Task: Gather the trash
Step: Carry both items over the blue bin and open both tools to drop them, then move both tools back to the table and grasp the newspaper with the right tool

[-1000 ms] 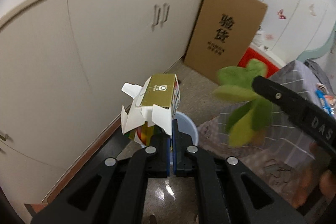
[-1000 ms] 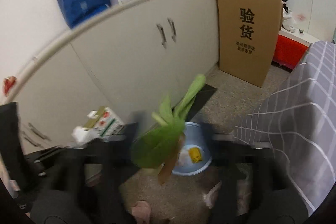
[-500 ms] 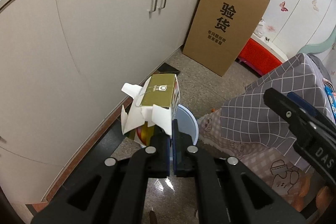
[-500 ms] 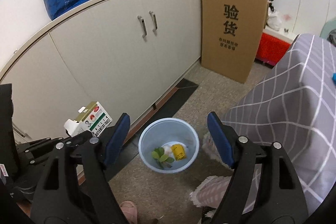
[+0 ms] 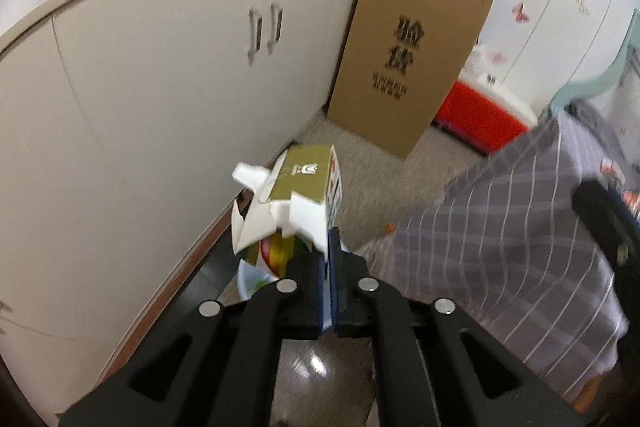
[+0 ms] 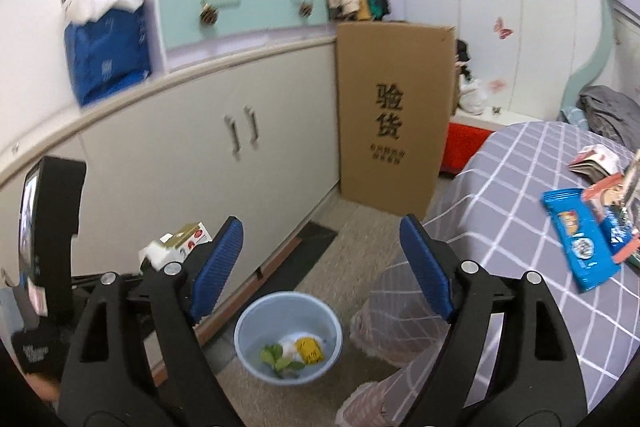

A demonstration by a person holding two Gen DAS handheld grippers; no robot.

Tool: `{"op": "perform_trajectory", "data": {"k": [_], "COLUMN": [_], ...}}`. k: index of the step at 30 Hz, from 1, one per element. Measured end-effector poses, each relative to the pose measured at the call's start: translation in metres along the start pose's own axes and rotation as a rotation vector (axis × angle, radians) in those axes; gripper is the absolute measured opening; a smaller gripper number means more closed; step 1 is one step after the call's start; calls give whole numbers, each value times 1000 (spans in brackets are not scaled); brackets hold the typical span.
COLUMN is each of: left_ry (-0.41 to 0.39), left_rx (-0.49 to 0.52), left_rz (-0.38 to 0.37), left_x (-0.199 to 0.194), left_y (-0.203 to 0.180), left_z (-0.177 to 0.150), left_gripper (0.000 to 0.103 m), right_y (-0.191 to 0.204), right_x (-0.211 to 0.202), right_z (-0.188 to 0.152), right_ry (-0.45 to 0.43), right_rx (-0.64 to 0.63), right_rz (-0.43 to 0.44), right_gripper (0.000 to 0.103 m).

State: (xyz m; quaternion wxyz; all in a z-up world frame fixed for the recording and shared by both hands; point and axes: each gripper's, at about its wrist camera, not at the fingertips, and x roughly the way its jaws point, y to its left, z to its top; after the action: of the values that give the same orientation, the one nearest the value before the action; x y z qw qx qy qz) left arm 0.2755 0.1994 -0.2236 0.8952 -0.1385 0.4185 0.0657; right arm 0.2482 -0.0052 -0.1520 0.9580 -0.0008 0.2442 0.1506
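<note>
So the left gripper (image 5: 330, 267) has a torn-open carton (image 5: 296, 195) sticking up out of its tips, gold-green top with white flaps folded out and some colourful print on the underside. The blue pads are only a sliver apart with a white flap of the carton pinched between them, and the jaws are just starting to ease open, though the flap is clearly between them and looks gripped. The carton sits right above the pale blue trash bin (image 5: 250, 277), which you can only catch a bit of peeking out under it on the floor, close to the base of the beige cabinet (image 5: 160, 87). From the right wrist view the bin (image 6: 288, 337) is much clearer: it stands on the speckled floor between the cabinet on the left and the table with the grey checked tablecloth (image 6: 520, 207) on the right, and inside there are some green leaves (image 6: 276, 357), a yellow wrapper (image 6: 310, 347) and something white. The right gripper (image 6: 322, 267) is spread wide with nothing between its fingers, and it's opening a bit more. You can also spot the carton (image 6: 180, 241) at the left of that view, held out in front of the cabinet. Over on the tablecloth, far right, a blue snack packet (image 6: 580, 239) and a few other wrappers are lying flat. A big brown cardboard sheet (image 6: 392, 115) leans against the wall further back.
</note>
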Motion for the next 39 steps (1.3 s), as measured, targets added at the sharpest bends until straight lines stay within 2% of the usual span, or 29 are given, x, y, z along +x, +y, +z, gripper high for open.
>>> {"op": "perform_trajectory", "data": {"k": [1, 2, 3, 8, 17, 25, 31, 36, 39], "left_ry": [6, 19, 31, 9, -90, -158, -169, -143, -130], "left_rx": [-17, -34, -57, -93, -47, 27, 111, 179, 218], "left_rz": [-14, -17, -13, -33, -8, -22, -62, -122, -147], "left_x": [2, 4, 6, -10, -59, -97, -113, -116, -114], "left_y": [0, 0, 1, -1, -21, -62, -106, -153, -184], "left_z": [4, 6, 8, 1, -8, -12, -19, -27, -31], "left_gripper": [47, 70, 85, 85, 86, 86, 86, 86, 86], "right_y": [-3, -5, -7, -16, -27, -52, -94, -150, -187], "right_x": [-1, -2, -2, -7, -29, -64, -95, -122, -133], "right_z": [1, 1, 2, 2, 6, 9, 7, 4, 2], "right_ry": [-2, -1, 2, 9, 8, -13, -30, -44, -35], "right_rx": [8, 14, 19, 35, 72, 120, 178, 256, 312], "right_rz": [-4, -8, -10, -24, -13, -16, -41, -88, -74], "right_gripper": [80, 80, 80, 81, 81, 82, 83, 83, 83]}}
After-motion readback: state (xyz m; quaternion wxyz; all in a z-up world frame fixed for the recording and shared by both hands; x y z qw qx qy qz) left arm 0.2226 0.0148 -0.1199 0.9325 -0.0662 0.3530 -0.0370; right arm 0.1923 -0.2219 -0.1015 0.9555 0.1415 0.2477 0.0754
